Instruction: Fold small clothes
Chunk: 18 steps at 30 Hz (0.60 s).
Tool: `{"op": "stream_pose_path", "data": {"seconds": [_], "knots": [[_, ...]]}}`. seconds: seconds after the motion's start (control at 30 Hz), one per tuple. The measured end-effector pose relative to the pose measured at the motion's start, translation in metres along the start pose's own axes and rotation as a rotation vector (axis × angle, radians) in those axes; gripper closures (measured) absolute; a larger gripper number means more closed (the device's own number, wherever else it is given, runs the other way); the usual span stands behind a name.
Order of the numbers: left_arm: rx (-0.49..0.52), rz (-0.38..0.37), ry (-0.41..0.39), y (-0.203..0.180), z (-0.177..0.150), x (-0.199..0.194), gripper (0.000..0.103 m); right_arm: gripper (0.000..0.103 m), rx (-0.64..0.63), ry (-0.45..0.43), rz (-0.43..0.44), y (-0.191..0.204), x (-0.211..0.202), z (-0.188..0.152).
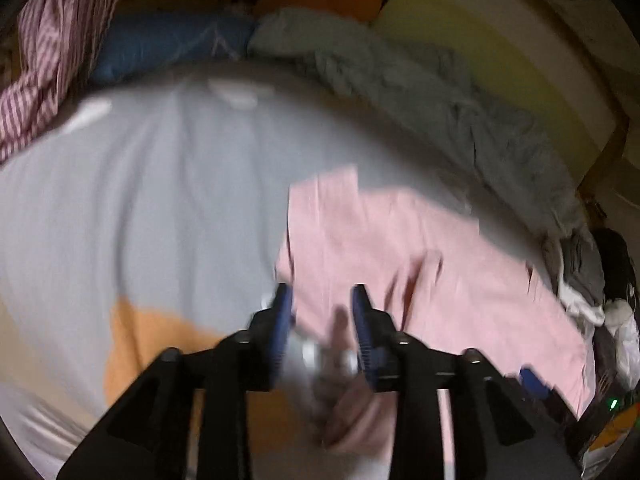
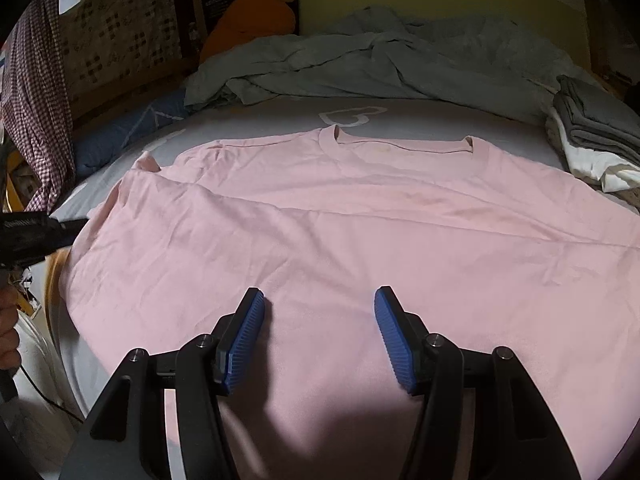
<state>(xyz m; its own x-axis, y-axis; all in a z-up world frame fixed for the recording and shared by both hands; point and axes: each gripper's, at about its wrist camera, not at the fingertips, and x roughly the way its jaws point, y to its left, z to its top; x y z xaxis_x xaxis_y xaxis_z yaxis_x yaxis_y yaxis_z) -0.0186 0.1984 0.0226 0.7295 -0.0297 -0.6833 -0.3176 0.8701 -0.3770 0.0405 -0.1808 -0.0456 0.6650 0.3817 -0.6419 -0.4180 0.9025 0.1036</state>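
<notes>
A pink T-shirt point(image 2: 340, 216) lies spread flat on the grey bed sheet point(image 2: 420, 120), collar at the far side. My right gripper point(image 2: 320, 300) is open and empty, just above the shirt's near hem area. In the blurred left wrist view the shirt point(image 1: 420, 260) lies to the right. My left gripper point(image 1: 322, 300) hovers at the shirt's left edge with its blue pads point(image 1: 282, 312) partly apart; nothing shows between them. The left gripper also shows at the left edge of the right wrist view point(image 2: 36, 232).
A rumpled grey blanket point(image 2: 360, 64) lies along the far side of the bed. Folded grey and white clothes point(image 2: 592, 140) are stacked at the right. A blue pillow point(image 2: 120, 136), an orange cushion point(image 2: 248, 20) and a checked cloth point(image 2: 36, 100) sit at the left and back.
</notes>
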Motion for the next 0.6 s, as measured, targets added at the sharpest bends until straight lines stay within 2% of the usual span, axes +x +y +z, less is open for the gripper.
{"op": "stream_pose_path", "data": {"seconds": [0.03,0.07,0.17,0.27,0.3,0.33,0.37,0.4,0.43,0.47,0.53,0.6], "knots": [[-0.003,-0.008,0.011,0.0,0.013,0.004,0.046,0.044,0.008,0.001,0.011,-0.002,0.0,0.0],[0.011,-0.027,0.044,0.0,0.028,0.013,0.042,0.044,0.018,0.001,0.024,-0.005,-0.001,0.001],[0.037,-0.011,0.17,0.003,0.065,0.058,0.043,0.043,0.022,-0.001,0.036,-0.007,-0.001,0.001],[-0.007,-0.053,0.307,0.013,0.08,0.108,0.045,0.043,0.005,-0.004,0.028,-0.005,-0.001,0.0],[0.01,-0.07,0.287,0.014,0.081,0.112,0.047,0.043,0.001,-0.006,0.028,-0.004,-0.001,0.0],[0.055,-0.055,0.243,0.011,0.08,0.11,0.059,0.043,-0.002,-0.009,0.028,-0.004,-0.001,-0.001],[0.093,-0.021,0.228,0.009,0.078,0.11,0.081,0.043,-0.002,-0.01,0.029,-0.004,-0.001,-0.001],[0.104,-0.013,0.222,0.009,0.077,0.11,0.092,0.043,-0.003,-0.011,0.028,-0.004,-0.001,-0.001],[0.088,-0.036,0.212,0.012,0.076,0.108,0.1,0.043,-0.003,-0.012,0.027,-0.004,-0.001,-0.001],[0.059,-0.042,0.194,0.017,0.077,0.105,0.1,0.043,-0.006,-0.013,0.024,-0.003,-0.001,-0.001],[0.024,0.003,0.131,0.027,0.075,0.088,0.1,0.043,-0.015,-0.015,0.016,-0.002,-0.001,-0.002],[-0.024,0.013,0.097,0.038,0.07,0.072,0.1,0.043,-0.024,-0.019,0.009,0.001,-0.002,-0.003]]}}
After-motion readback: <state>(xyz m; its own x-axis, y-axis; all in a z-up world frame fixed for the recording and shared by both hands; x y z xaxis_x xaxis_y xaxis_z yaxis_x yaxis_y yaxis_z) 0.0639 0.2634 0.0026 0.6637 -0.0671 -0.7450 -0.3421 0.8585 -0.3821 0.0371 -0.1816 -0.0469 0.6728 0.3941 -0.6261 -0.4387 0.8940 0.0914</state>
